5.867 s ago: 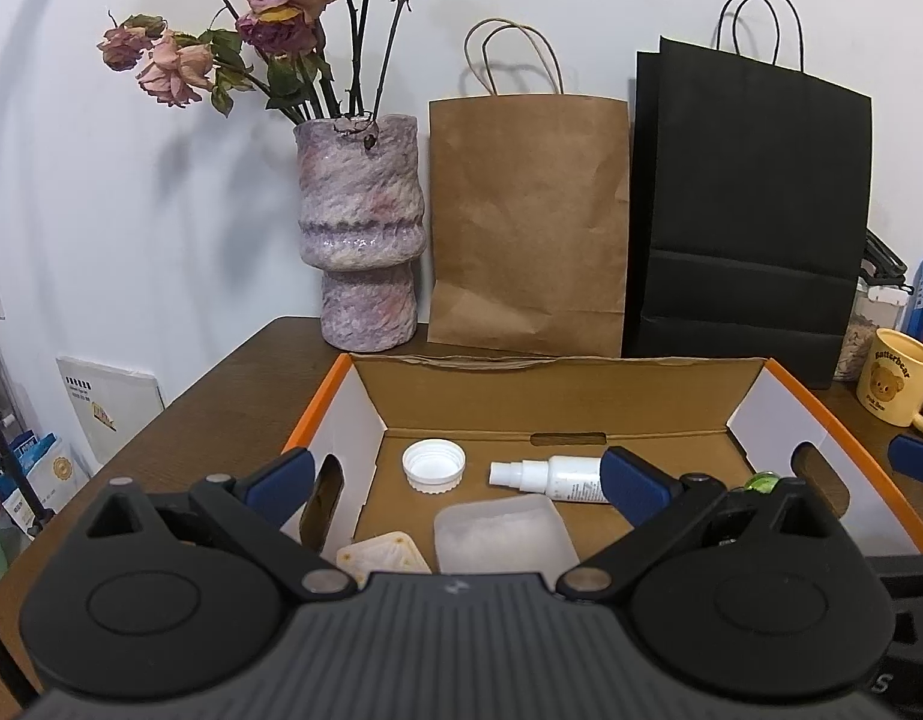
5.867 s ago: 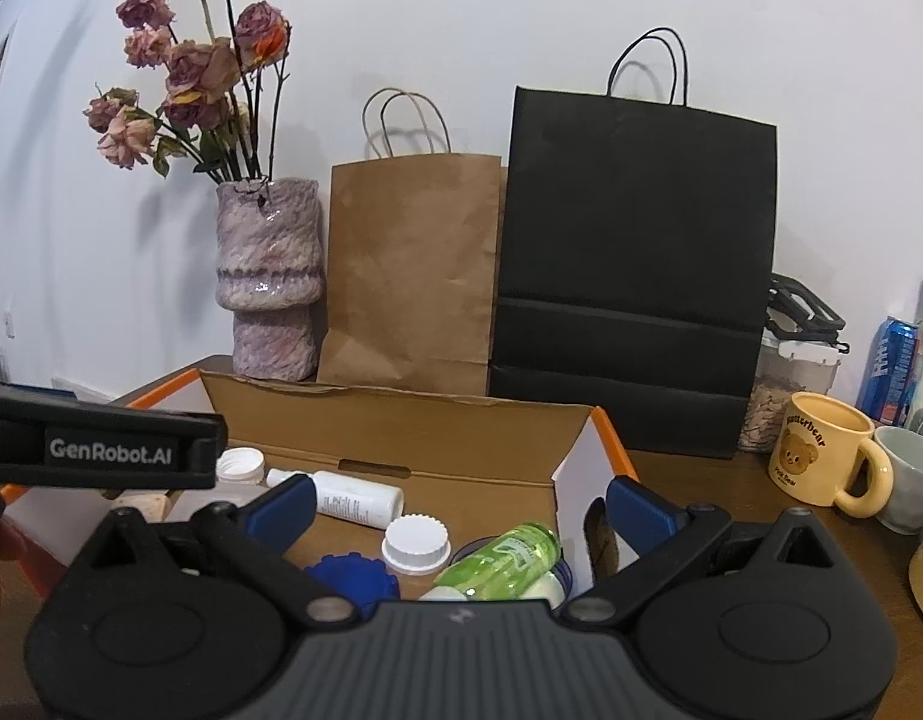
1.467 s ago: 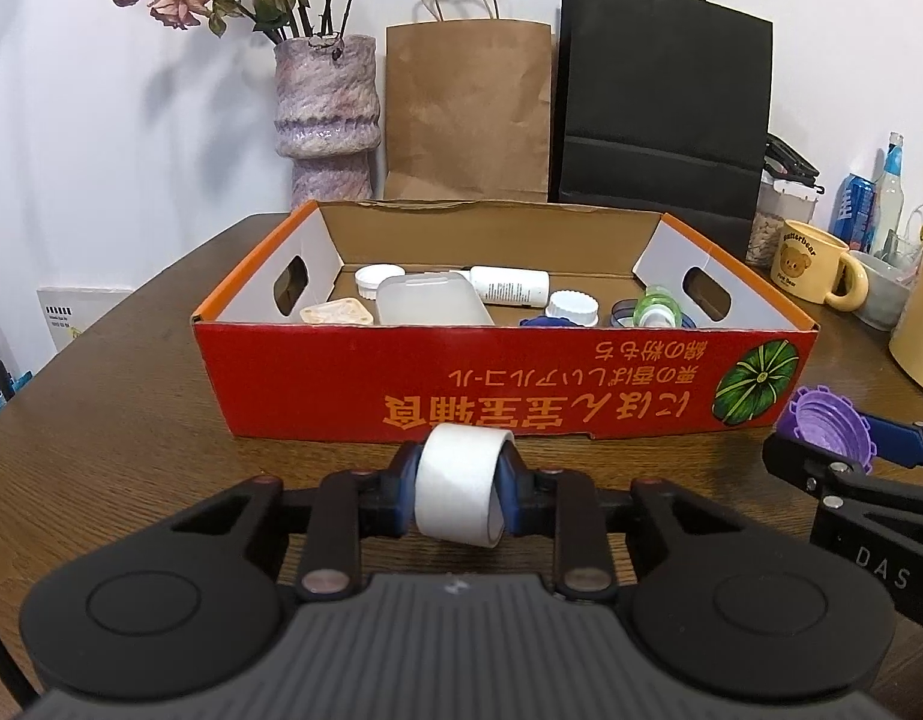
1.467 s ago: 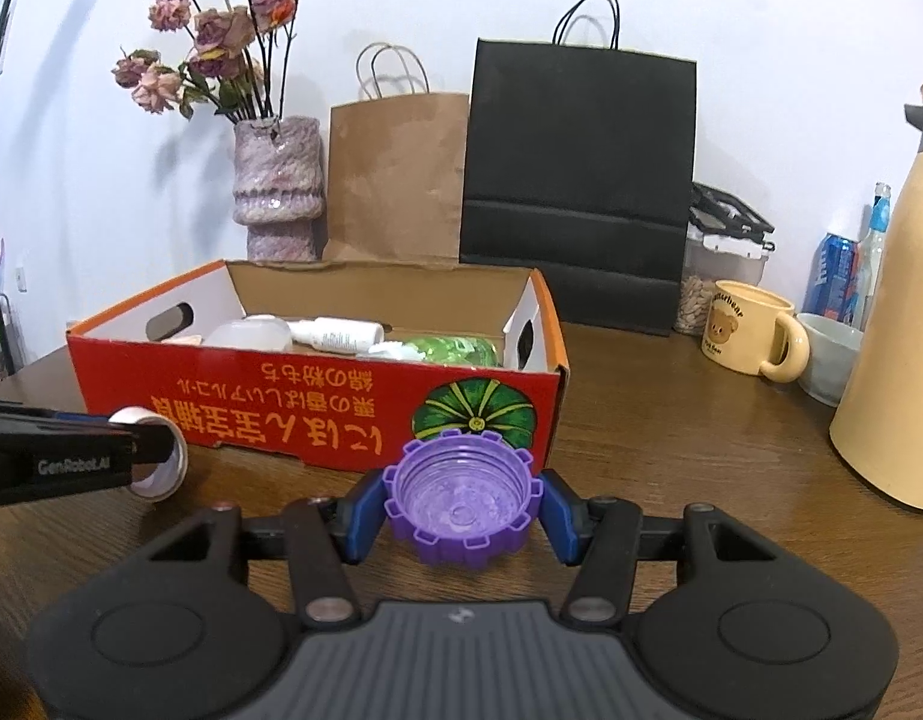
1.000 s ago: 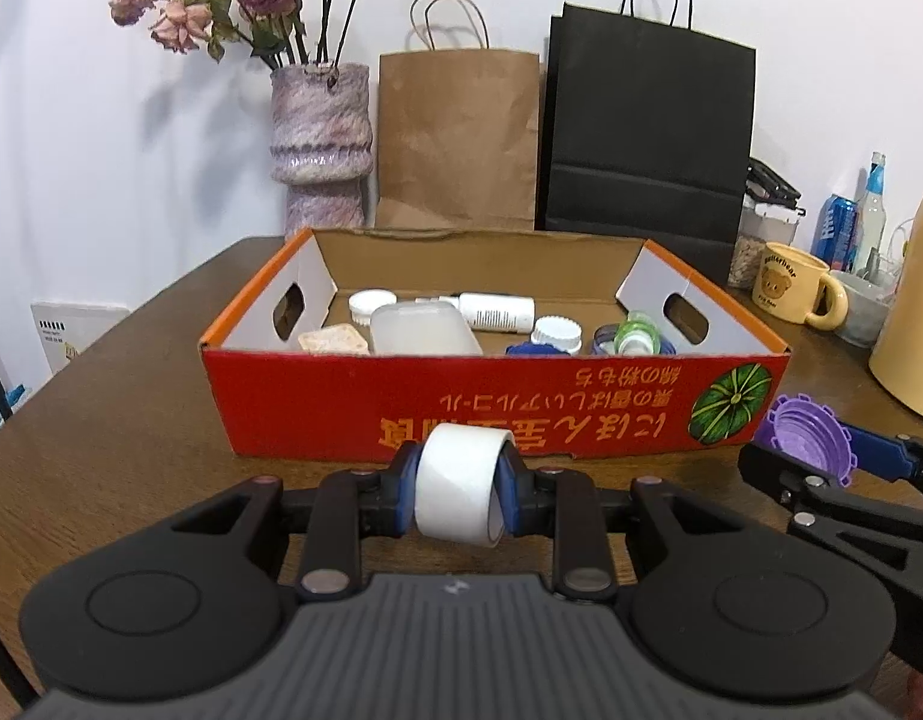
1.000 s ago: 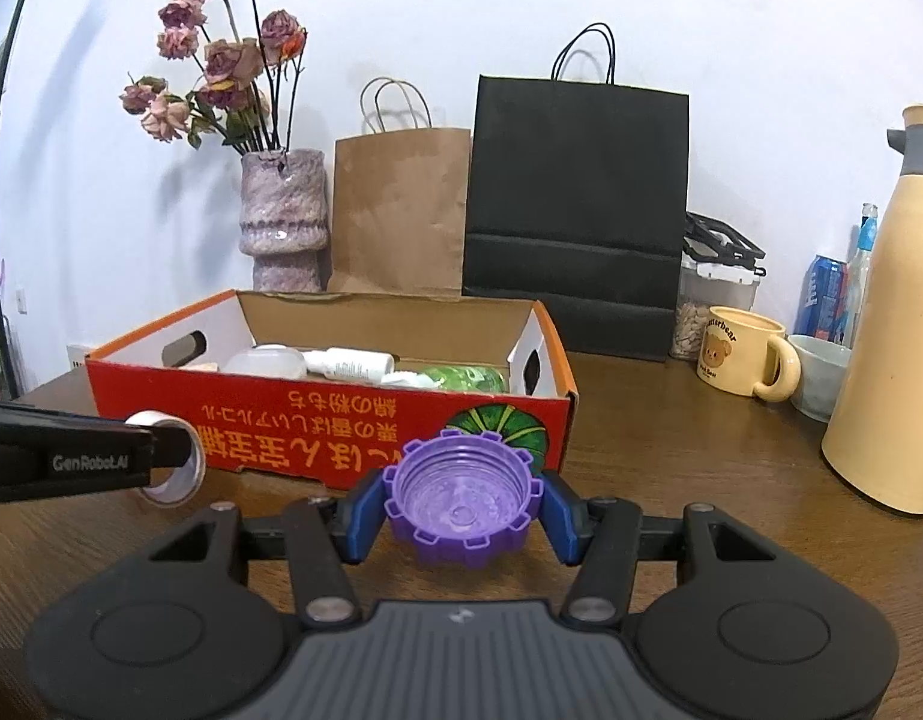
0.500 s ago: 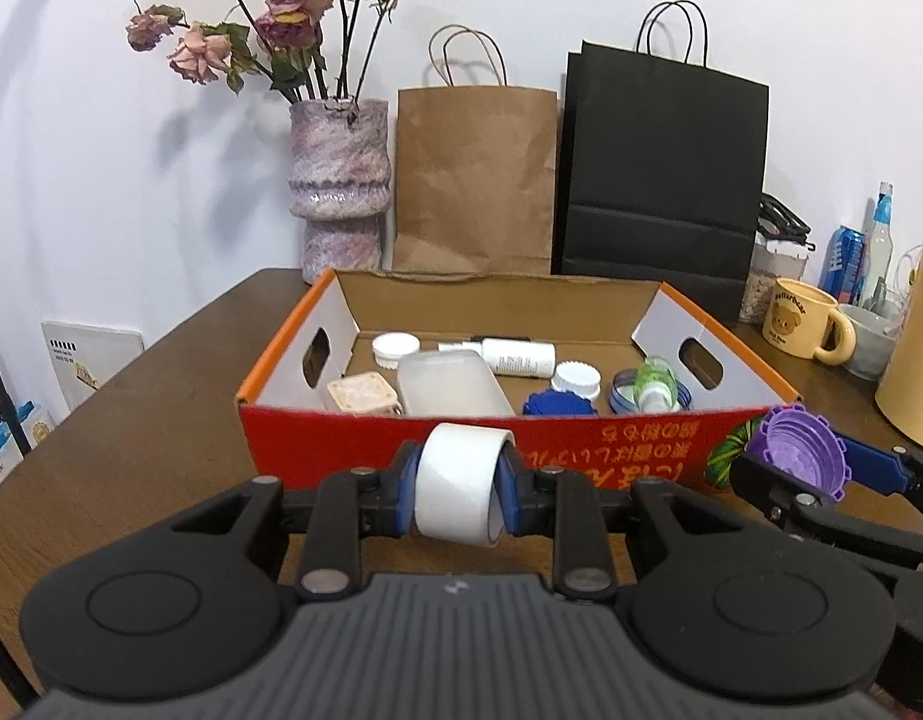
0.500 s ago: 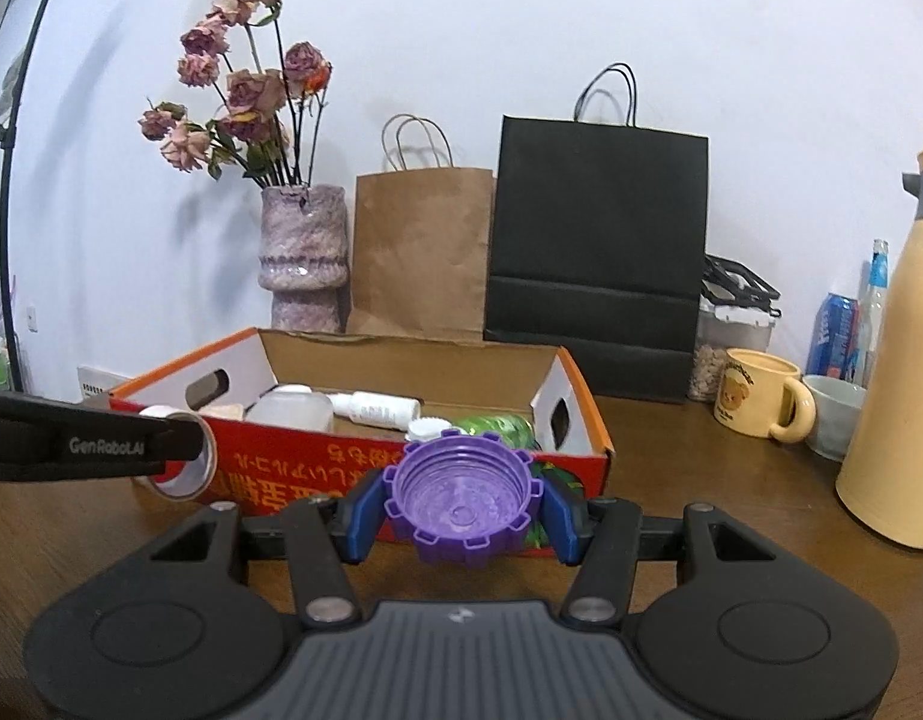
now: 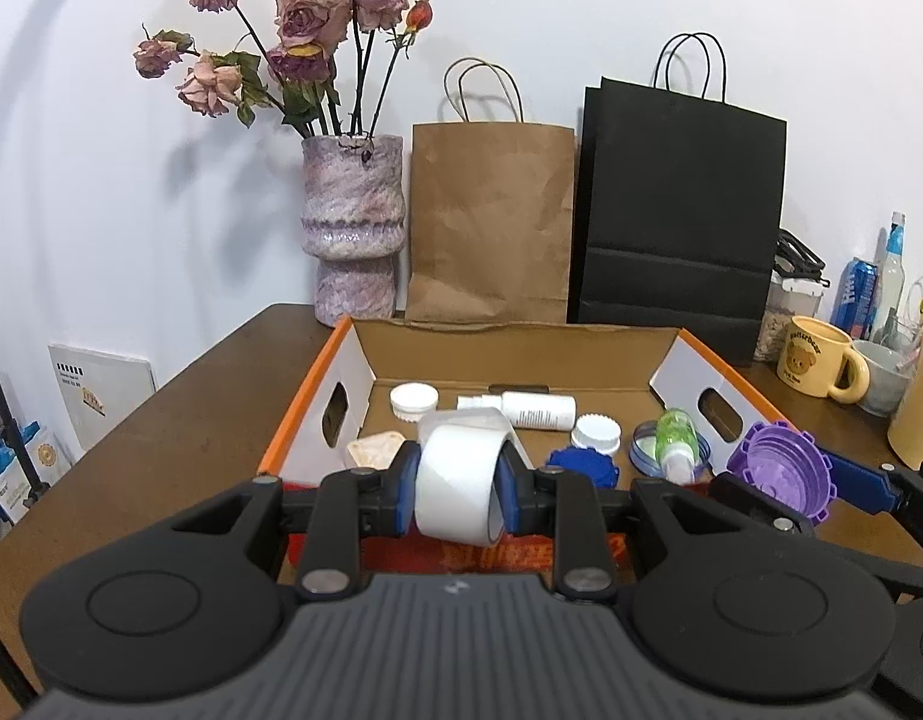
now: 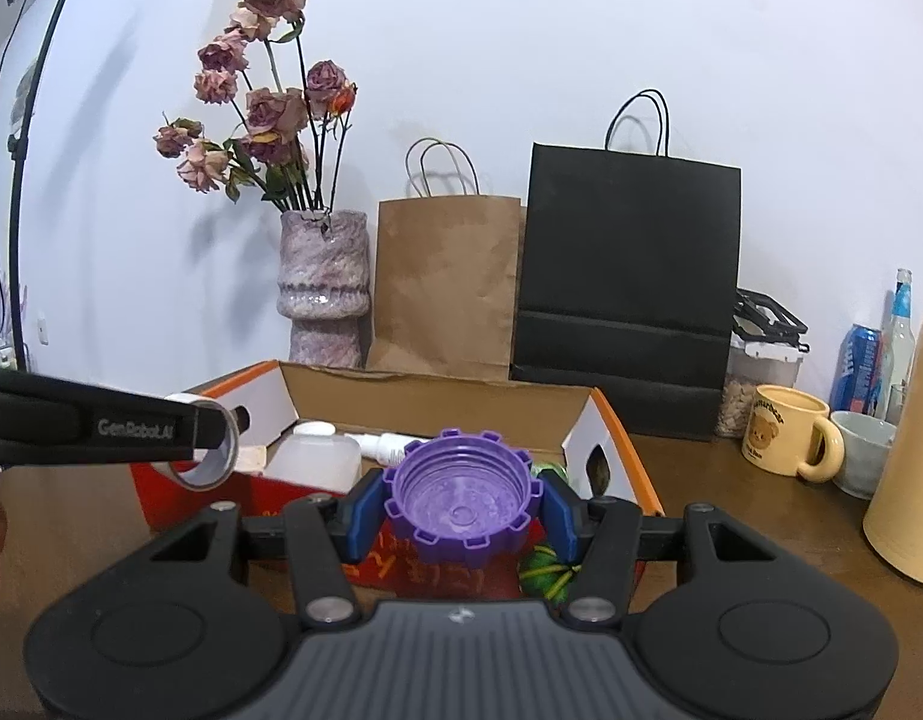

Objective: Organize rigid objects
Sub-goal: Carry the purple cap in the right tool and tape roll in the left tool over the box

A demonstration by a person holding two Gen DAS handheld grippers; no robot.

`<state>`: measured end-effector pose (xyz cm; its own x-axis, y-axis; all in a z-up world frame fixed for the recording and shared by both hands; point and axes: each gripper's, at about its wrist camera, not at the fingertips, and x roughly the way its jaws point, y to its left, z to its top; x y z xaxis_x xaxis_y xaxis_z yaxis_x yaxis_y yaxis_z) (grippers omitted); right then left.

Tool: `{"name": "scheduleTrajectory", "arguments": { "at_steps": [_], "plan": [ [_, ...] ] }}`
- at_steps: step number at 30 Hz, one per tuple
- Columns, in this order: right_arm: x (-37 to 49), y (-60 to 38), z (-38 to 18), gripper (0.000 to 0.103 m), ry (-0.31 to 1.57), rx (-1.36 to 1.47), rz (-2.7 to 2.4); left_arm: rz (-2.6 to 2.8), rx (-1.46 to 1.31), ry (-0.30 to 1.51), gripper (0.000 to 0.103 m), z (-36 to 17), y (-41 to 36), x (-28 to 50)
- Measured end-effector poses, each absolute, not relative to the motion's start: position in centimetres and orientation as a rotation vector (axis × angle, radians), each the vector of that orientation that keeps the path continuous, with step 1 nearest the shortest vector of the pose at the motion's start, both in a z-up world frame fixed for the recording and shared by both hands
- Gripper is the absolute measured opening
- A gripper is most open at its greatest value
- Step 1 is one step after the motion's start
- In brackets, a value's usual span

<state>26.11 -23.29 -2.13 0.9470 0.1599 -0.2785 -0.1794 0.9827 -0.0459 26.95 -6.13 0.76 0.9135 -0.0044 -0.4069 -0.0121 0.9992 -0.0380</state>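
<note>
Left wrist view: our left gripper pinches a white roll of tape just above the near wall of the red-orange cardboard box. Right gripper clamps a purple ribbed plastic cap at the box's near right corner. Left gripper's finger reads "GenRobot.AI". Yellow ceramic bear mug lettering is too small to read.

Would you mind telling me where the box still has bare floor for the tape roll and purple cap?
Bare cardboard shows along the back wall of the box, behind the white bottle, and toward the right wall past the white ribbed cap. The front is crowded: clear container, blue lid, green bottle. Tape roll and purple cap remain gripped.
</note>
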Motion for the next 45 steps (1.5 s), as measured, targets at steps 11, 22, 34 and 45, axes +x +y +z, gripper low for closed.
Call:
{"name": "scheduleTrajectory", "arguments": {
  "at_steps": [11,22,34,45],
  "plan": [
    [28.4,-22.1,-1.4,0.053,0.248,-0.077,0.177,0.012,-0.056,0.404,0.028,1.4,-5.7,29.2],
    [31.2,-21.7,-1.4,0.053,0.244,-0.060,0.176,0.020,-0.070,0.414,0.028,1.1,-5.4,31.8],
    [34.3,-21.6,-1.8,0.053,0.258,-0.048,0.181,0.029,-0.070,0.417,0.028,1.0,-5.5,34.5],
    [36.5,-21.6,-2.0,0.053,0.264,-0.044,0.186,0.040,-0.064,0.423,0.028,0.6,-5.5,37.0]
  ]
}}
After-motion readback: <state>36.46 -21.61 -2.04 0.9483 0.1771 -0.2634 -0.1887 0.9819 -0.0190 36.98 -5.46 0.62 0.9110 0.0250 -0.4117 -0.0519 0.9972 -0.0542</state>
